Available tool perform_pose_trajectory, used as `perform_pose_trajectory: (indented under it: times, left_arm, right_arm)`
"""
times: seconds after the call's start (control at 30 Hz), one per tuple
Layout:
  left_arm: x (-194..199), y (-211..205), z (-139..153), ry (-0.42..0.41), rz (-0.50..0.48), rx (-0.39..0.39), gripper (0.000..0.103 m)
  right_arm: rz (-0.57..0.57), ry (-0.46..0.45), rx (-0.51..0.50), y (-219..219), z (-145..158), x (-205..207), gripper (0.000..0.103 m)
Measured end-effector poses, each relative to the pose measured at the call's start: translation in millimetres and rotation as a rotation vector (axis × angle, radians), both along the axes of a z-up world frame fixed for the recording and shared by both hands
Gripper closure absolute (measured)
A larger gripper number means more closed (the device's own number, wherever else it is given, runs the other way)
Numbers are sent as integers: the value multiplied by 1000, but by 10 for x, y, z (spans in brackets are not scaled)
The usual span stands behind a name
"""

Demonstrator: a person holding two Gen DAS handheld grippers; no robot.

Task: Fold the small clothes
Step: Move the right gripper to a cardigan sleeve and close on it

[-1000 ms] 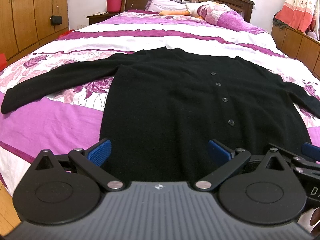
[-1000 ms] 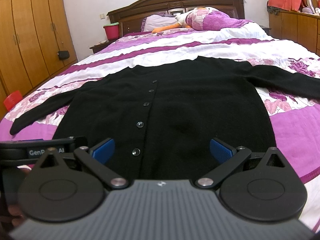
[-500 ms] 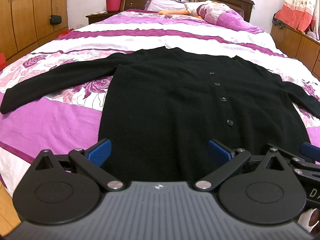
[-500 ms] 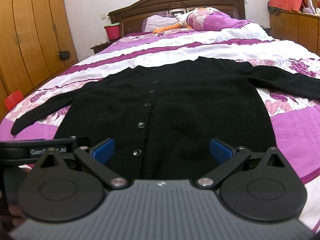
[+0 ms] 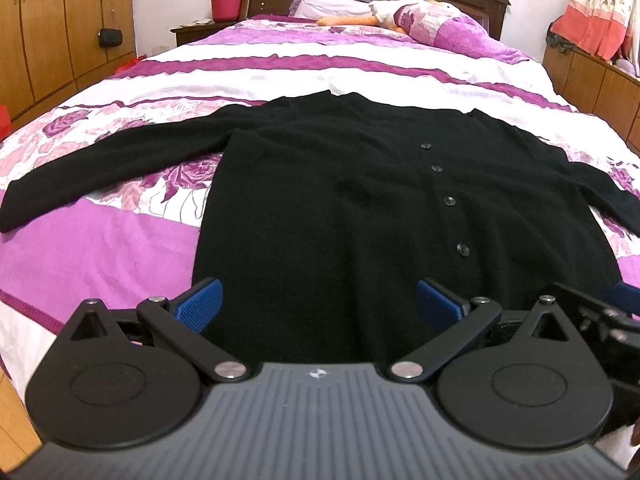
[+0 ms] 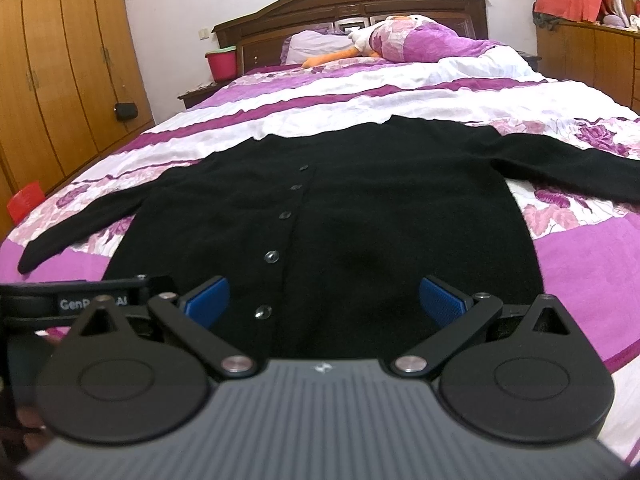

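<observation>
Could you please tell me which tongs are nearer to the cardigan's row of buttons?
Right. The right tongs hang open over the hem with the button row just inside their left finger; from the left tongs, also open, it lies beyond their right finger.

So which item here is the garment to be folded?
Start at the bed with the purple-and-white floral cover. Spread flat across its near half lies a cardigan, sleeves outstretched. It is the only black item, with a row of dark buttons.
</observation>
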State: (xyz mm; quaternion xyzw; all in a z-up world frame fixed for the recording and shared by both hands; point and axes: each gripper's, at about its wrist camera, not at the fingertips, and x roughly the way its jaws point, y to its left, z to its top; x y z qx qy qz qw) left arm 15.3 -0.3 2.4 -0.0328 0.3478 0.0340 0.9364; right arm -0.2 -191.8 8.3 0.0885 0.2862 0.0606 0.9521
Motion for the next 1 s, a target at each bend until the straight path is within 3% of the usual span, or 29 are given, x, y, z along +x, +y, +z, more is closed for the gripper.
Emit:
perform_pose_trajectory:
  times: [0.27, 0.5, 1.0]
  left_arm:
    - [286, -33, 125, -4, -8, 14, 0]
    - [619, -129, 197, -9, -12, 39, 0]
    - [1397, -447, -153, 114, -18, 7, 0]
  right_arm:
    - [-56, -12, 15, -437, 69, 174, 0]
    - [-161, -23, -32, -932, 64, 402, 0]
    - [-402, 65, 92, -2231, -310, 1112, 0]
